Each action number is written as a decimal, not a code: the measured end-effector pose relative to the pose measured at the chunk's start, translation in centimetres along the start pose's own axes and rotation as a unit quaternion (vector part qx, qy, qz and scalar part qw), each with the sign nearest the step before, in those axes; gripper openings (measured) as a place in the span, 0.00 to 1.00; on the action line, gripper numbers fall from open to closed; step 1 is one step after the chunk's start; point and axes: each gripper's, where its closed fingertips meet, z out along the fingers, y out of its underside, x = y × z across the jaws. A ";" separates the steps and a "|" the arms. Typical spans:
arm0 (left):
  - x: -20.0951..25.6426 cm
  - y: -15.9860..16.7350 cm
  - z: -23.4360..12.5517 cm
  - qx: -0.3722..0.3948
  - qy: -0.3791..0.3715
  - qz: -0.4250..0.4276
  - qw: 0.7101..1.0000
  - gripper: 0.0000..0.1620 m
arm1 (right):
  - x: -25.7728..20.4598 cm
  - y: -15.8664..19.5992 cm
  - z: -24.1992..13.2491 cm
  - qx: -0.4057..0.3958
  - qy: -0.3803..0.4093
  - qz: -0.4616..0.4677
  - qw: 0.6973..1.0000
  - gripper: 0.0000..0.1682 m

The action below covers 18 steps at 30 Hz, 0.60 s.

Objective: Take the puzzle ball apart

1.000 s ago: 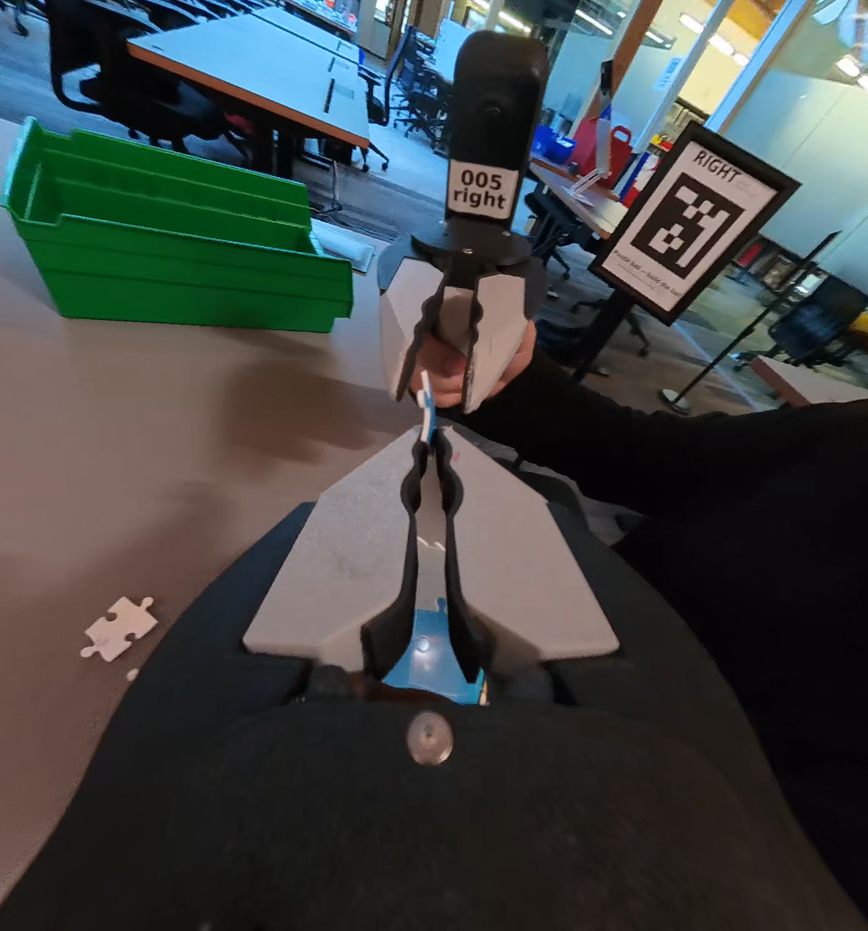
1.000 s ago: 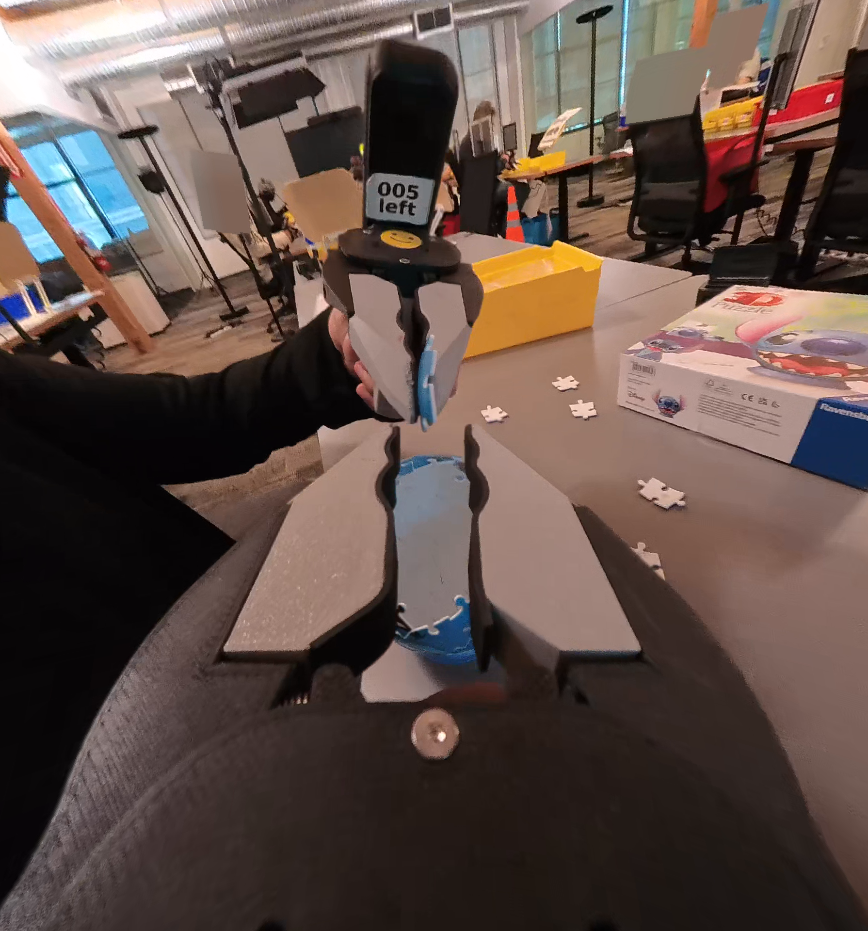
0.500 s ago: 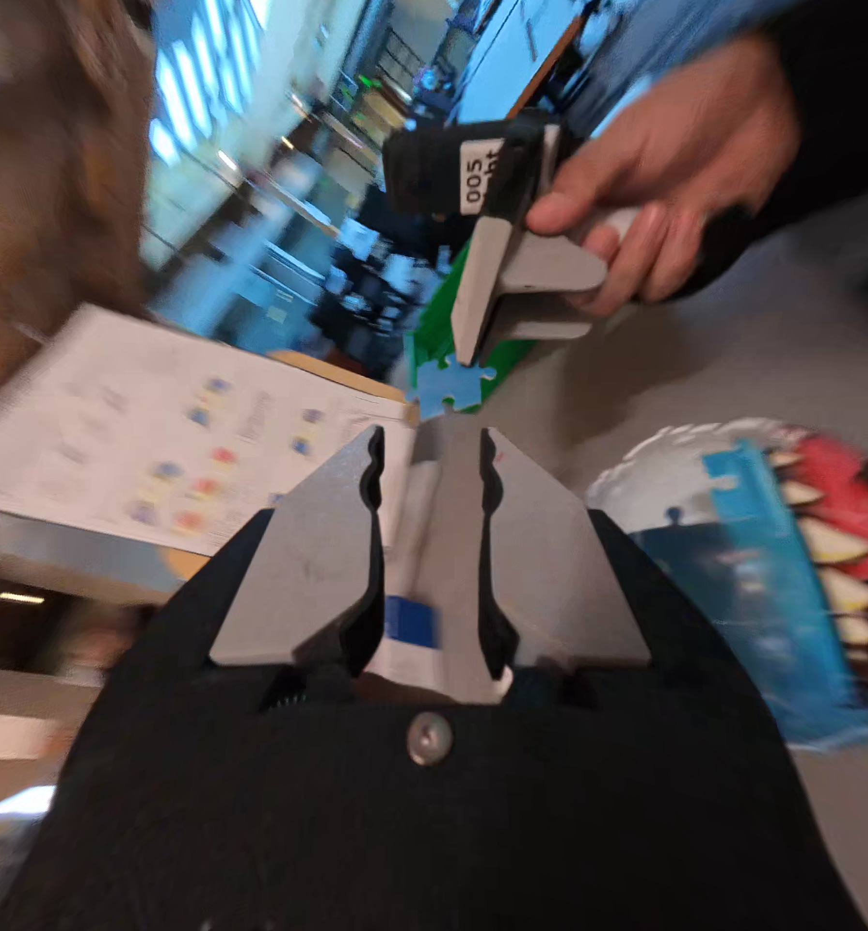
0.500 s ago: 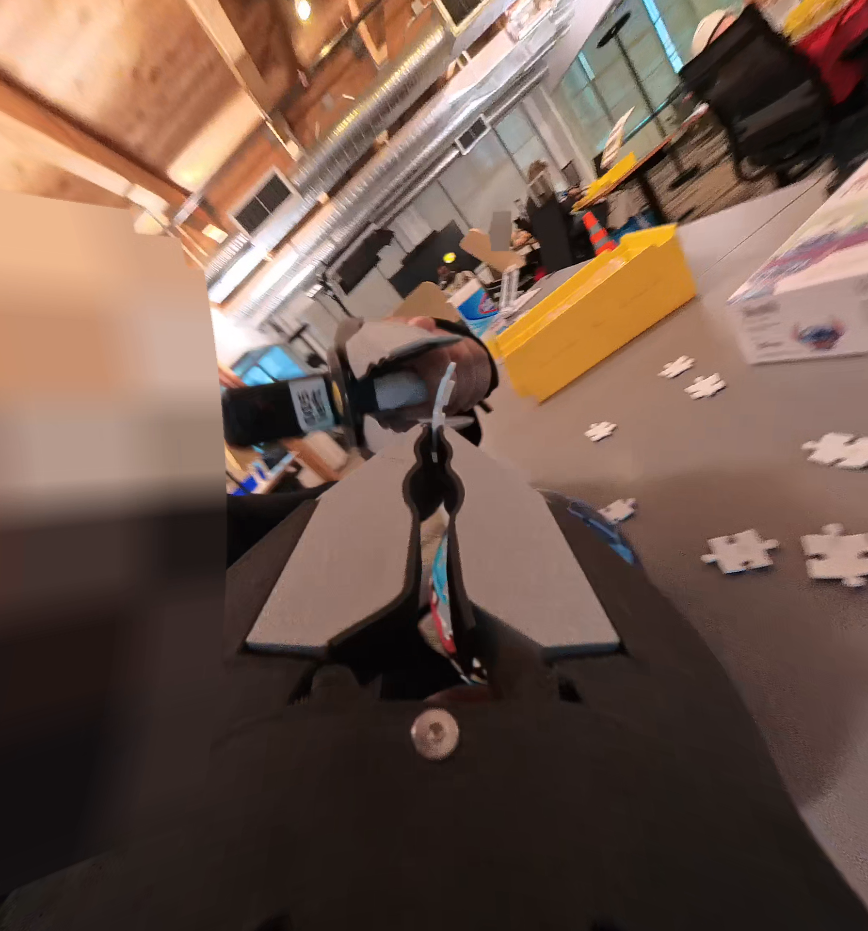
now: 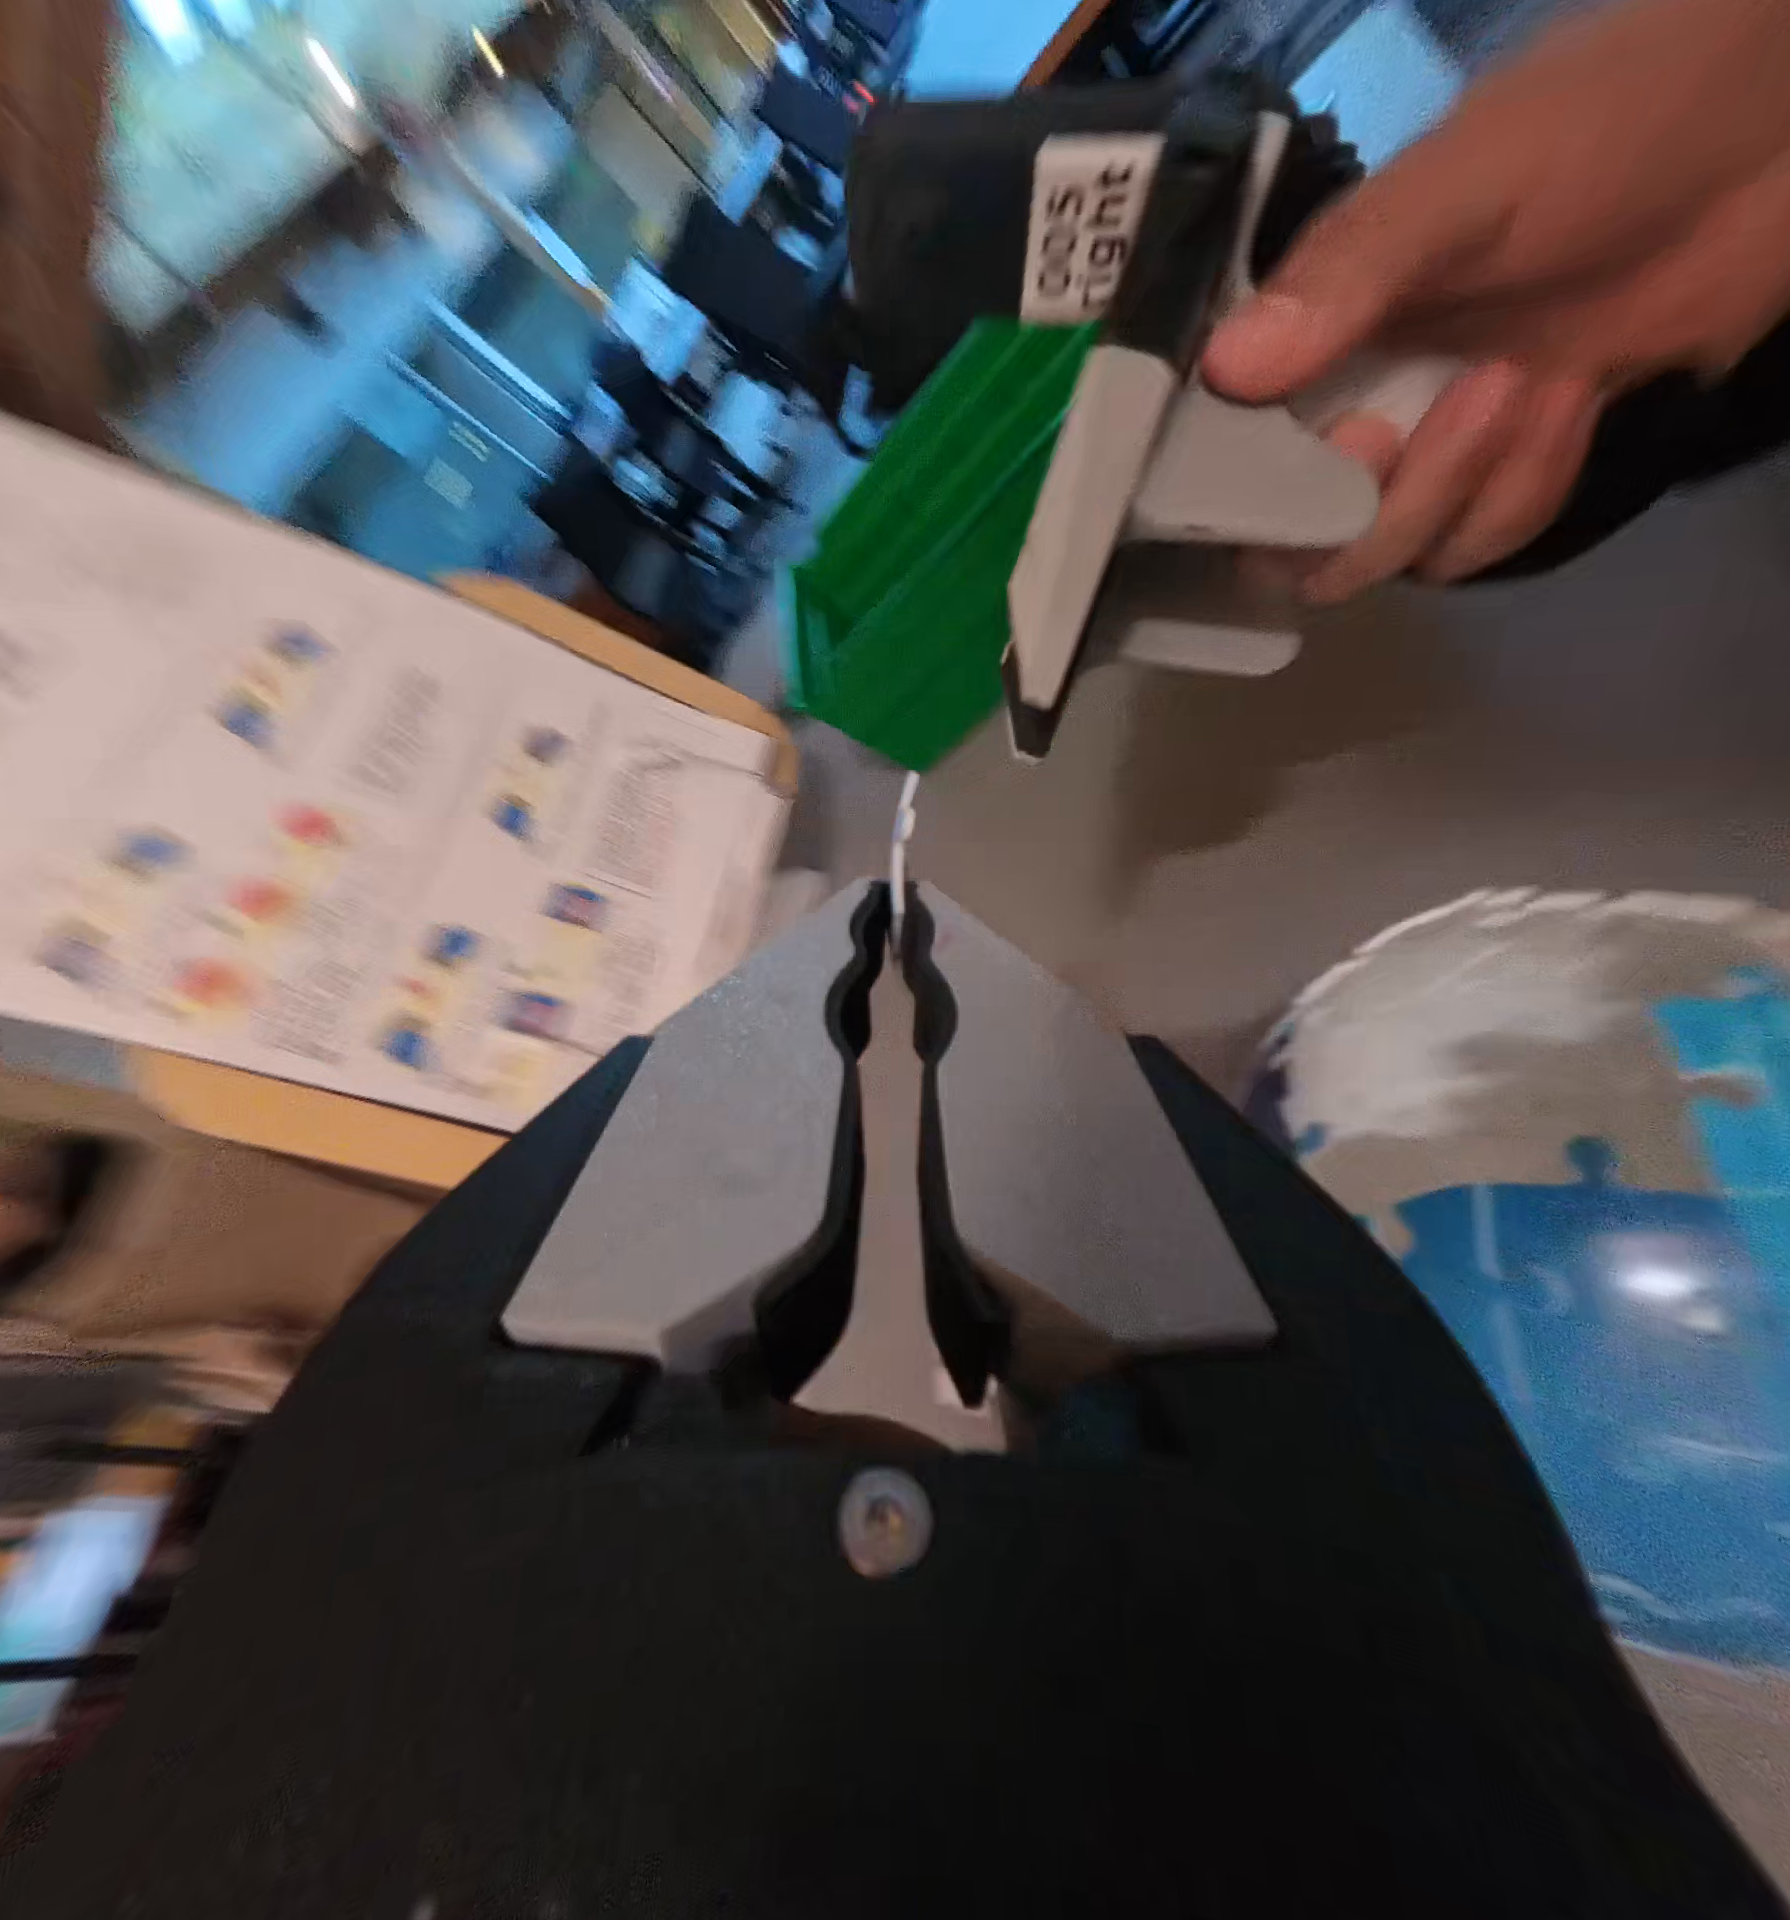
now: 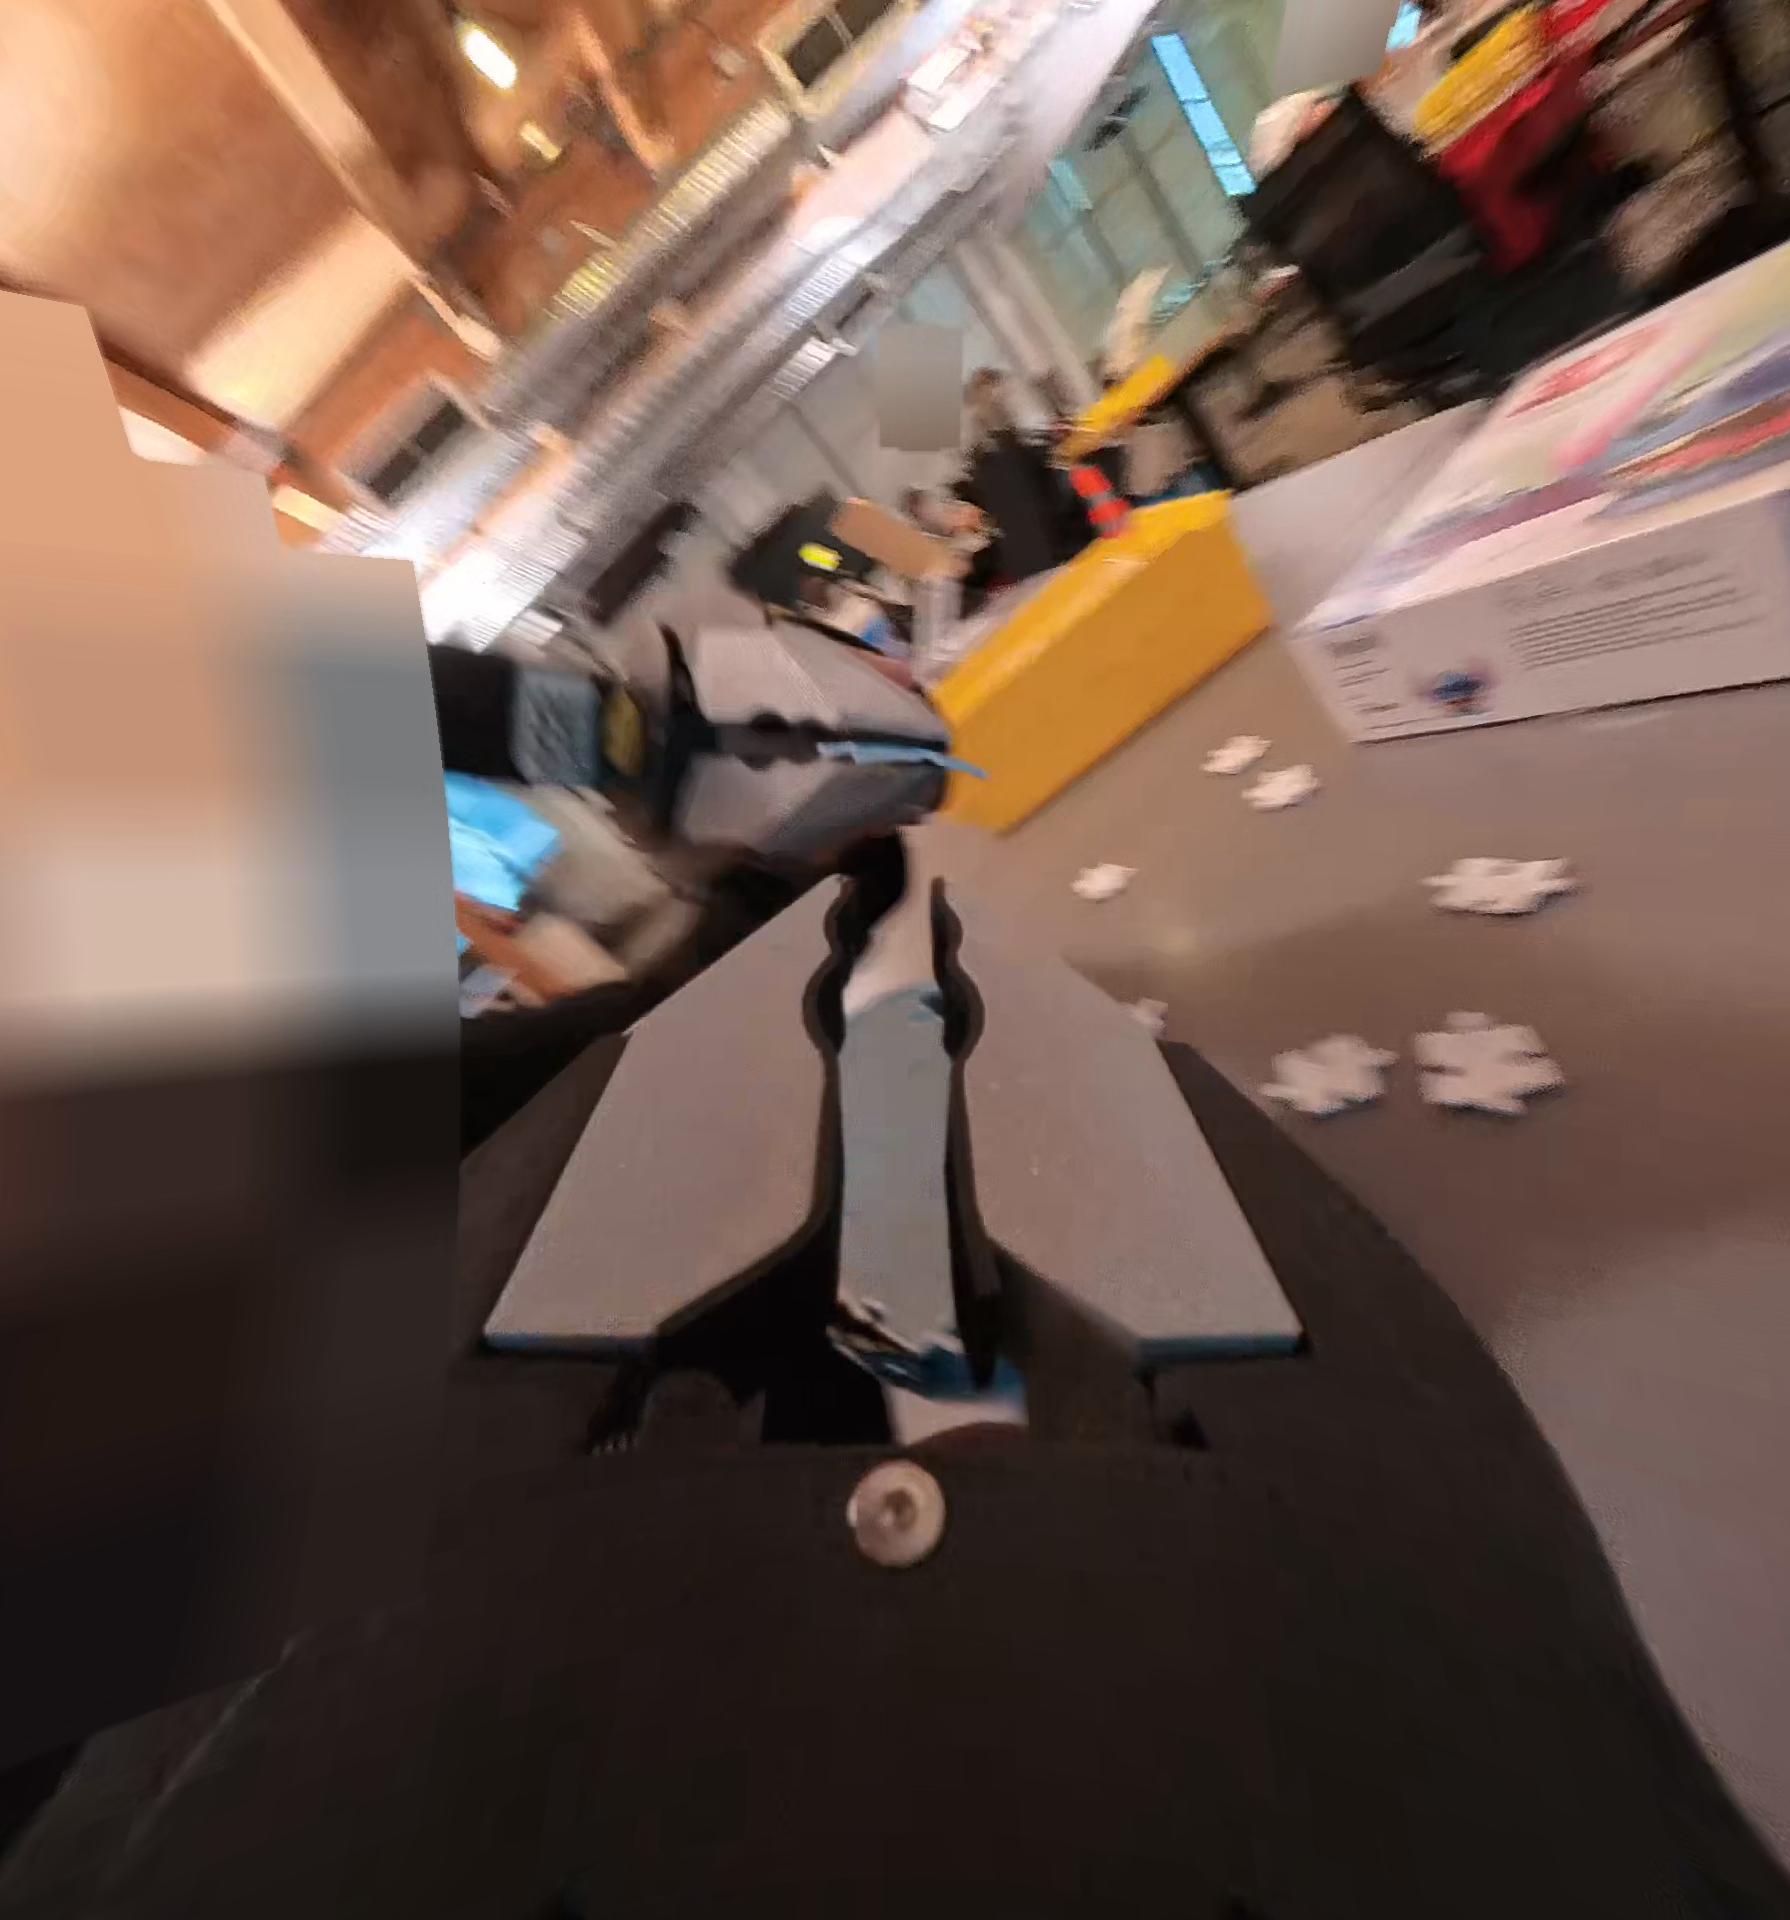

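My left gripper (image 5: pixel 896 920) pinches a thin puzzle piece (image 5: pixel 904 847) edge-on at its tips; my right gripper (image 6: pixel 889 914) has its fingers a little apart with nothing between the tips. The puzzle ball (image 5: pixel 1587 1236), blue and white and partly taken apart, sits on the grey table (image 6: pixel 1493 1299) just right of my left gripper; loose pieces (image 6: pixel 1488 1065) lie scattered nearby.
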 end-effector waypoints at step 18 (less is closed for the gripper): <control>5.3 -2.1 -1.5 -0.010 0.367 -0.378 0.850 0.00 | -2.2 2.1 0.8 -0.140 0.161 -0.242 0.946 0.00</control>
